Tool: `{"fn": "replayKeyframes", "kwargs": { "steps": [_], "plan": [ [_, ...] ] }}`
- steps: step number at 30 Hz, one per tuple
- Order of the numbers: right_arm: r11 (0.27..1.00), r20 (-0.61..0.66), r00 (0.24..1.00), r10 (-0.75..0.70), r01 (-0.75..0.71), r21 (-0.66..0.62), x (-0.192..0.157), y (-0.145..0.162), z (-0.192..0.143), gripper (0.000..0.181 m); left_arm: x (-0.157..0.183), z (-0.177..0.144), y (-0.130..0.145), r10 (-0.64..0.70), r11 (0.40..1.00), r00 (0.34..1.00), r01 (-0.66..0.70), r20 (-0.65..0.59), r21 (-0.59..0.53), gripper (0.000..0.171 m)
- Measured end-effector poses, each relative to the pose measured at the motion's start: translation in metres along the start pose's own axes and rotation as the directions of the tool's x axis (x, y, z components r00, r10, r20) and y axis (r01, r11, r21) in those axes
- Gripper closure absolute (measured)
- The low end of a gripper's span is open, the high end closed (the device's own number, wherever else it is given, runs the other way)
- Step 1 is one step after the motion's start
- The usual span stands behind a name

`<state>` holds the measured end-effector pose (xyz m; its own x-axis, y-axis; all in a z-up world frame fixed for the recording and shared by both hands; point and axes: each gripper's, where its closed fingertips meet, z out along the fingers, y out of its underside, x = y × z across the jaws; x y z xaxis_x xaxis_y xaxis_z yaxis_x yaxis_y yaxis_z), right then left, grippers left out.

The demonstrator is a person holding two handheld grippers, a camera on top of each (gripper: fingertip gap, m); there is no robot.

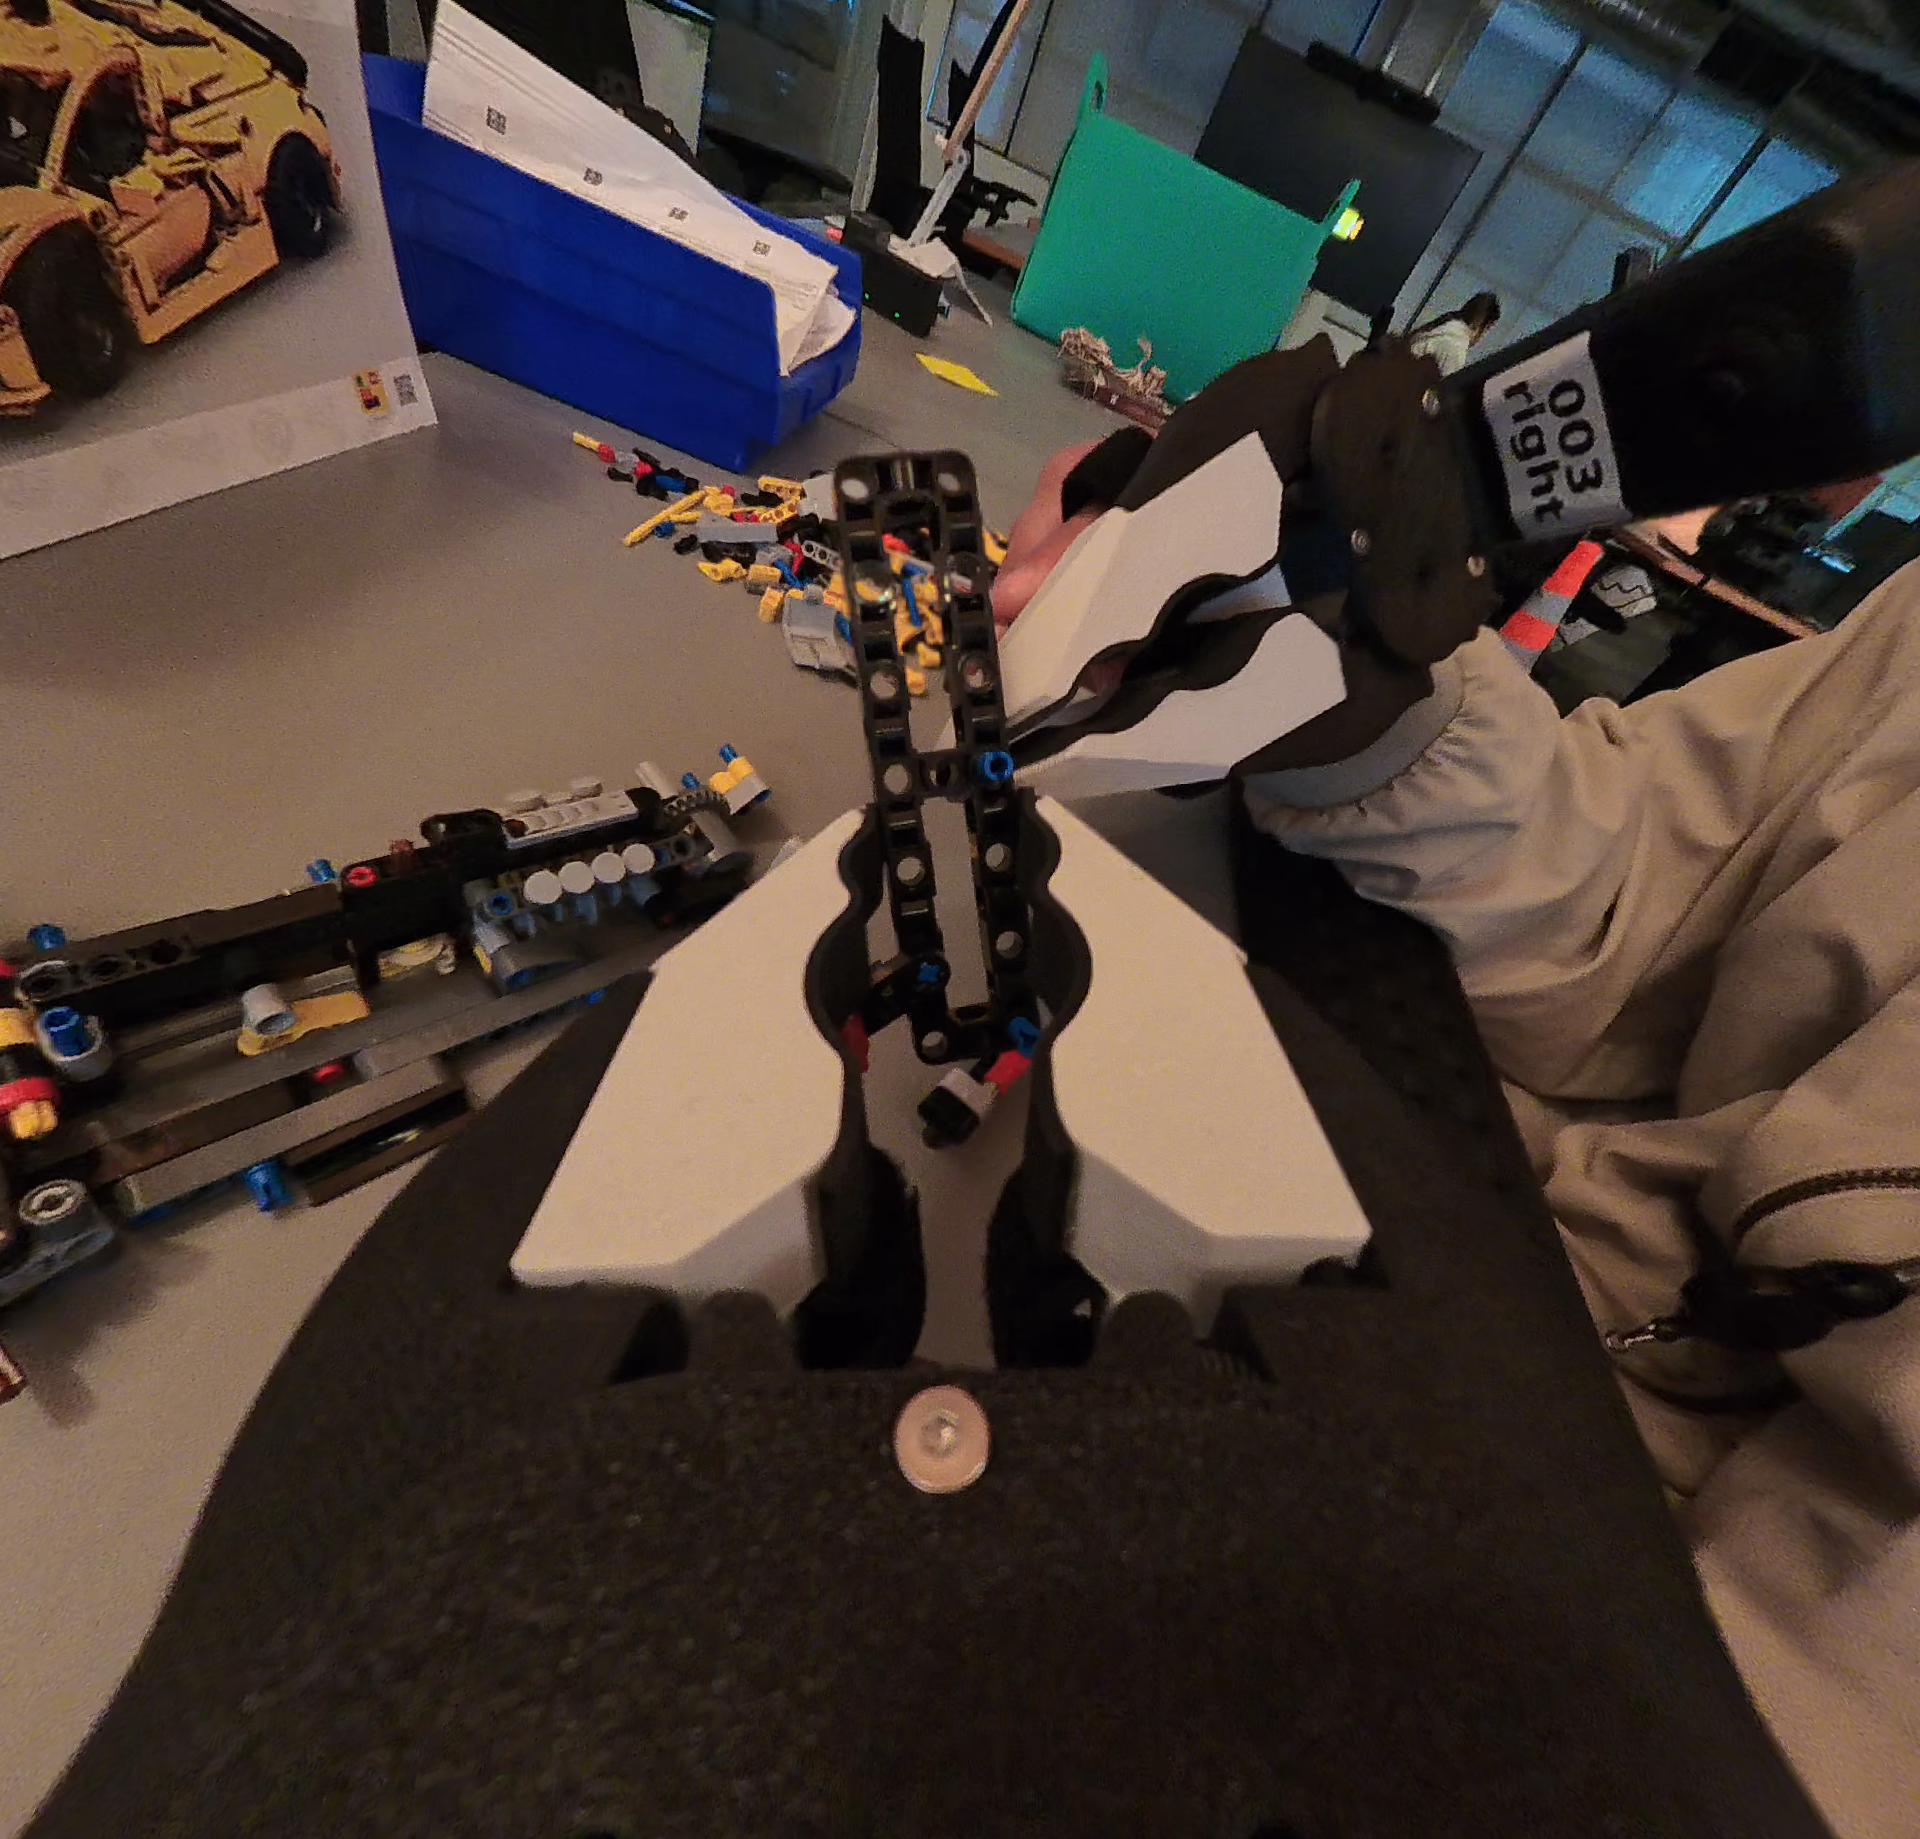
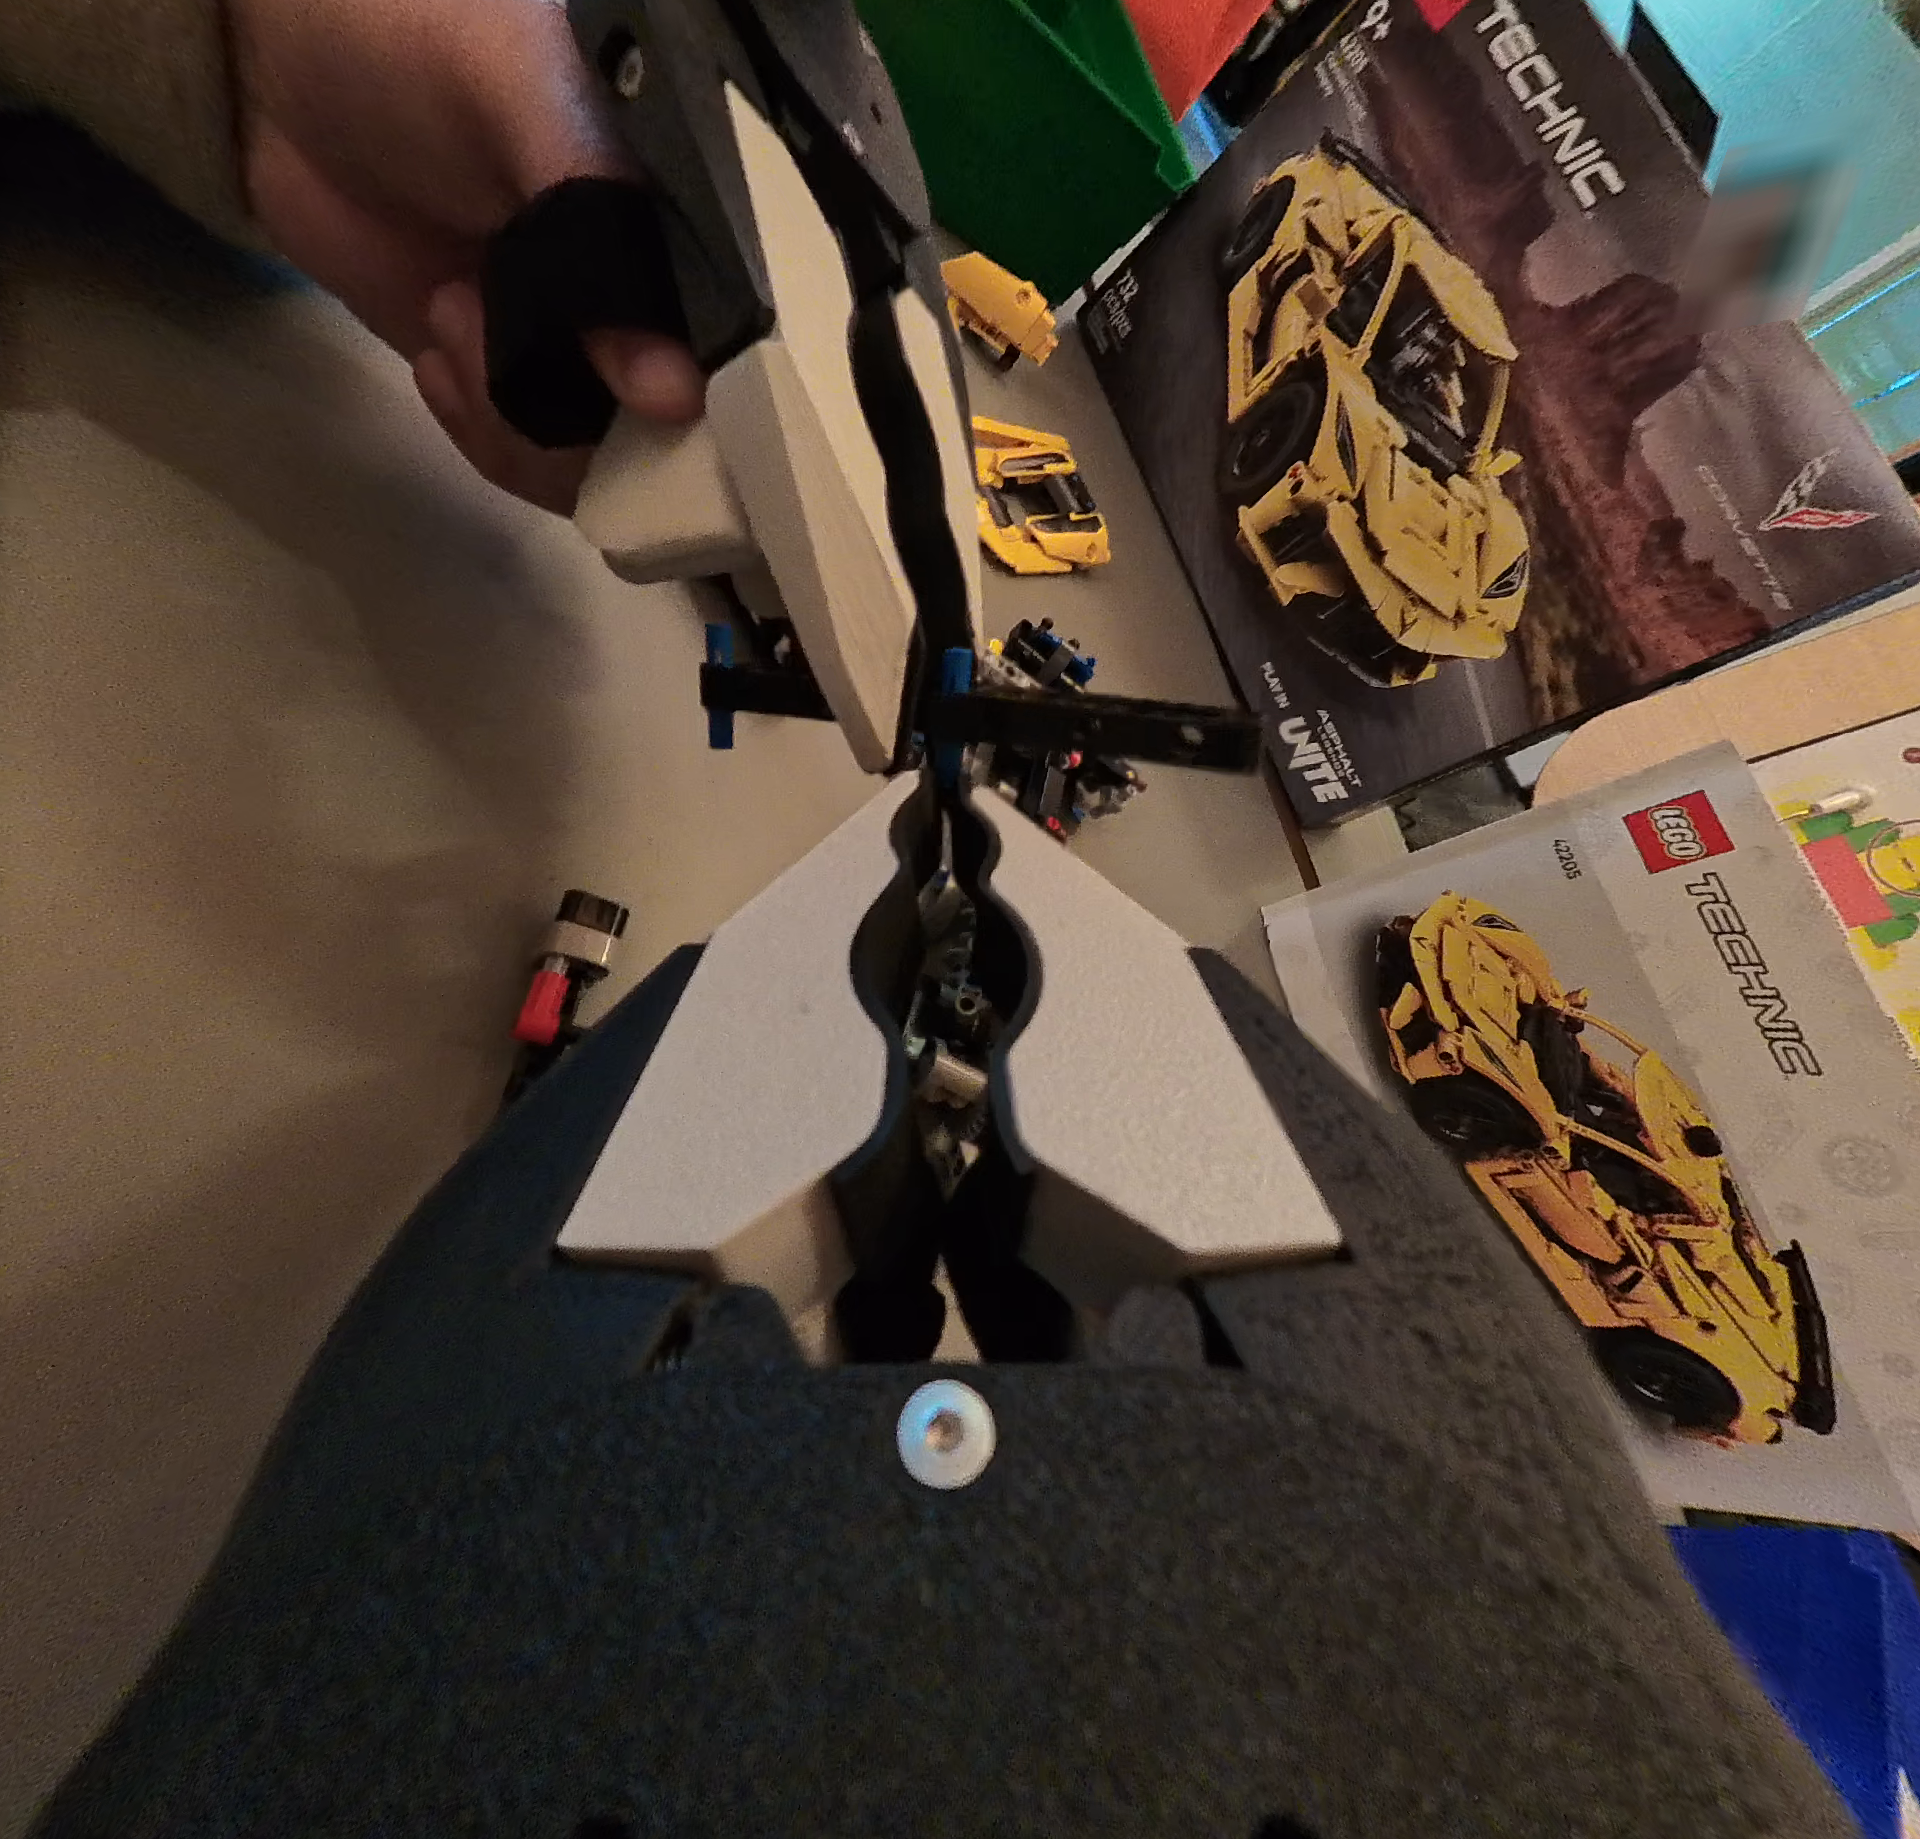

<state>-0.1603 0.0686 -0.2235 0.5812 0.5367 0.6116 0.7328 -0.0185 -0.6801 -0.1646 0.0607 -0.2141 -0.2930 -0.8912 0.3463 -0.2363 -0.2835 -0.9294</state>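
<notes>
My left gripper [image 1: 948,823] is shut on a long black beam frame [image 1: 914,646] and holds it above the grey table, pointing away from me. A small black, white and red piece [image 1: 966,1093] hangs at the frame's near end. My right gripper [image 1: 1023,763] comes in from the right, its tips closed on a blue pin [image 1: 992,766] on the frame's right side. In the right wrist view, the right gripper [image 2: 940,802] pinches that blue pin [image 2: 951,709], with the frame [image 2: 1101,724] edge-on. The left gripper [image 2: 904,740] is above it, held by a hand [image 2: 416,179].
A half-built dark chassis [image 1: 364,916] lies at the left, with a pile of loose pieces [image 1: 769,553] behind the frame. A blue bin [image 1: 603,283] and a green bag [image 1: 1164,251] stand farther back. The set's box [image 2: 1455,387], a booklet [image 2: 1621,1114] and yellow car sections [image 2: 1039,501] lie to the right.
</notes>
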Motion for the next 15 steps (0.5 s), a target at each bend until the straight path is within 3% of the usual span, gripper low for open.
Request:
{"fn": "replayKeyframes", "kwargs": {
  "steps": [2,3,5,6,8,10,11,13,15],
  "plan": [
    [0.971,0.029,0.998,-0.052,0.058,-0.234,0.0,0.053,0.003,0.181,-0.007,-0.039,-0.052,-0.095,0.95,0.994,0.106,-0.049,0.293,0.147],
    [0.974,0.079,0.996,0.04,-0.022,-0.224,-0.007,0.065,0.002,0.181,-0.022,-0.069,-0.075,-0.143,0.895,0.989,0.143,-0.033,0.423,0.147],
    [0.984,0.013,0.991,0.133,-0.13,-0.126,0.008,0.051,-0.008,0.181,-0.045,-0.095,-0.078,-0.167,0.878,0.984,0.123,0.056,0.463,0.147],
    [0.98,0.009,0.982,0.187,-0.186,-0.069,0.014,0.038,-0.008,0.181,-0.043,-0.093,-0.078,-0.183,0.872,0.983,0.156,0.014,0.463,0.147],
    [0.923,0.064,0.926,0.371,-0.376,0.079,0.023,0.013,-0.003,0.181,-0.041,-0.073,-0.067,-0.159,0.908,0.986,0.125,0.054,0.399,0.147],
    [0.825,0.141,0.832,0.536,-0.552,0.124,0.027,0.0,0.002,0.177,-0.044,-0.049,-0.045,0.022,0.972,0.968,-0.08,0.25,0.223,0.146],
    [0.771,0.163,0.782,0.601,-0.622,0.139,0.029,-0.004,0.003,0.166,-0.049,-0.04,-0.035,0.138,0.975,0.924,-0.191,0.358,0.117,0.146],
    [0.676,0.214,0.702,0.679,-0.712,0.191,0.027,-0.016,0.004,0.15,-0.047,-0.027,-0.026,0.302,0.944,0.837,-0.328,0.456,-0.023,0.146],
    [0.612,0.221,0.648,0.729,-0.761,0.213,0.026,-0.022,0.006,0.147,-0.048,-0.02,-0.021,0.459,0.88,0.713,-0.446,0.53,-0.162,0.146]
  ]
}}
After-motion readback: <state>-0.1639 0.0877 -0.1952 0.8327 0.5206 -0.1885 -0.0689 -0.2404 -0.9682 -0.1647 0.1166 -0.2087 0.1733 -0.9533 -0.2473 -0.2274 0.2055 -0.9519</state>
